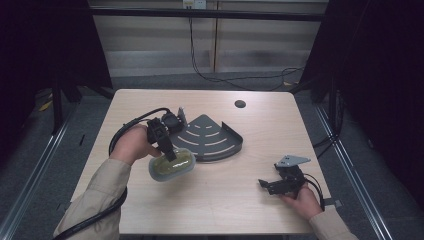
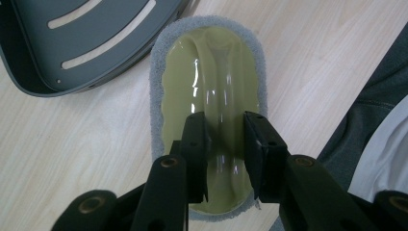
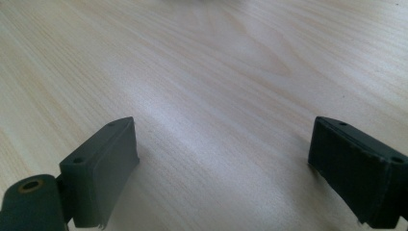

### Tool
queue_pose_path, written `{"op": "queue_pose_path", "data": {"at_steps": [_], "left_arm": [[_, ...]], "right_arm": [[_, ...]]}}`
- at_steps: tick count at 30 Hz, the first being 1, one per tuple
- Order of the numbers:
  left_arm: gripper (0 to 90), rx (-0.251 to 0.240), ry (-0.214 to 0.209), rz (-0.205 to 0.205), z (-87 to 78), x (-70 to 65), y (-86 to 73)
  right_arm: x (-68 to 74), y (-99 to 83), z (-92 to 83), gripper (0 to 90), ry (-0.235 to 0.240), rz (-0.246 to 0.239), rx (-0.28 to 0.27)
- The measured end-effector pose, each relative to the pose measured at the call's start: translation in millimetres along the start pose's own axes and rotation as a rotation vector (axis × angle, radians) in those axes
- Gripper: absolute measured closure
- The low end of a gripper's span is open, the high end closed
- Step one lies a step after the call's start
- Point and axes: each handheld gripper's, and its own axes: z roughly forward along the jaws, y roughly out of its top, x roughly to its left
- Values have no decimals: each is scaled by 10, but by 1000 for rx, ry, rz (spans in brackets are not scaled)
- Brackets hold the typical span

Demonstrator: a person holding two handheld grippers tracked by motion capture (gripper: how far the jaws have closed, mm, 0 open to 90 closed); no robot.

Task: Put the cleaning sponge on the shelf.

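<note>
An oval scrubbing pad with an olive-green glossy top and a grey sponge rim is close over the wooden table, just in front of the left edge of a dark grey slotted corner shelf. My left gripper points down onto it. In the left gripper view its jaws are clamped on the raised ridge along the pad's green top. My right gripper lies low at the table's front right, held by a hand. In the right gripper view it is open over bare wood.
The corner shelf has a raised rim along its curved edge. A round cable hole sits near the table's back edge. Cables trail from both grippers. Dark floor and metal rails surround the table.
</note>
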Motion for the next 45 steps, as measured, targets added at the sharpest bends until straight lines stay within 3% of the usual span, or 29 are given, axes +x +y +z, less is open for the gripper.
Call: {"op": "queue_pose_path", "data": {"at_steps": [5,13,17,23,45], "left_arm": [[714,-13,-5,-6,-61,29,43],[714,-59,3,-54,-112,62,133],[714,-54,6,-44,-156,98,179],[715,-81,12,-67,-188,112,241],[715,-92,22,-137,-124,312,470]], "right_arm": [[1,0,0,94,0,1,1],[0,0,-1,94,0,0,2],[1,0,-2,94,0,1,2],[0,0,-1,94,1,0,2],[1,0,-1,94,2,3,2]]}}
